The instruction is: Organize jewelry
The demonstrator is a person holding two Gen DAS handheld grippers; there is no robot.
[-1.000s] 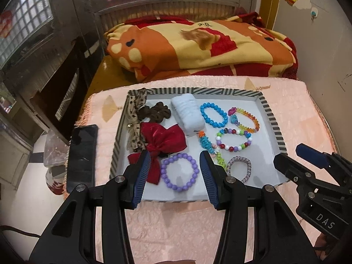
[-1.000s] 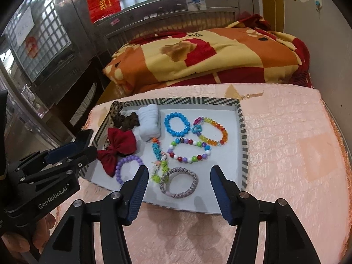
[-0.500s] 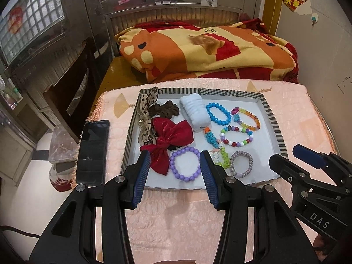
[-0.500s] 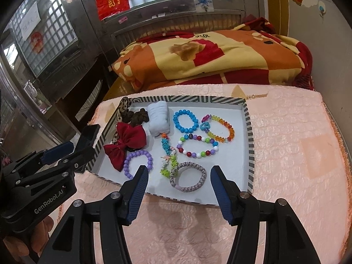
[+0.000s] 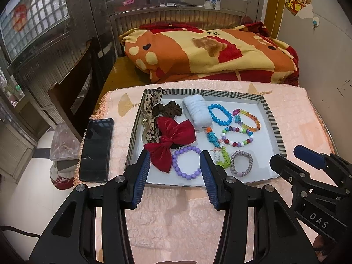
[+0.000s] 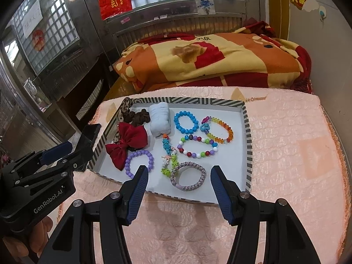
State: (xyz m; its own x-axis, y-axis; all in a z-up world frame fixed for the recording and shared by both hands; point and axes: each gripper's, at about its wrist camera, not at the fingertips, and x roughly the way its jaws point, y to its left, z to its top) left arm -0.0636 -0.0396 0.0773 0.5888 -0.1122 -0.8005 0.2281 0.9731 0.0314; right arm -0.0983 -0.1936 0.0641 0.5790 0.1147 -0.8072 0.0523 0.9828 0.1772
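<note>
One striped tray [image 5: 272,123], six bracelets [image 5: 187,162], four hair accessories [image 5: 173,136], one phone [image 5: 95,149], one blanket [image 5: 209,55]

Both claws are matte black with triangular cut-outs in their arms, silver round screws at the joints and ribbed dark-blue pads on the fingers. The left claw [image 5: 175,176] carries white "GenRobot.AI" lettering on its side, at the lower left of the right wrist view; the right claw [image 6: 179,190] reads "DAS".
</note>
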